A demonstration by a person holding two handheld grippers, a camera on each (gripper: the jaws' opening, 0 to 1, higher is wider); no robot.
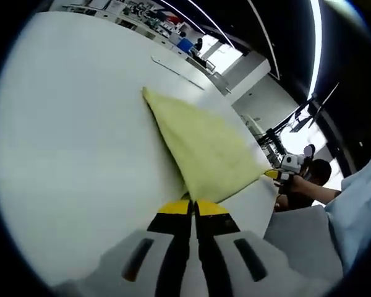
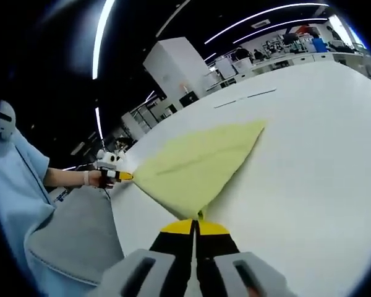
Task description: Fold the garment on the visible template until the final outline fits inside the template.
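Left gripper: jaws closed, pinching one corner of the pale yellow cloth garment.
Right gripper: clamped on another corner.
Garment: held taut over the white table.
Hidden: template not discernible.
Room: dark ceiling, strip lights.

Pale yellow garment, spread mid-frame on white, two corners seemingly lifted; template outline not discernible.

Bright ceiling light strips, glare, perhaps slight blur, fisheye-warped edges.
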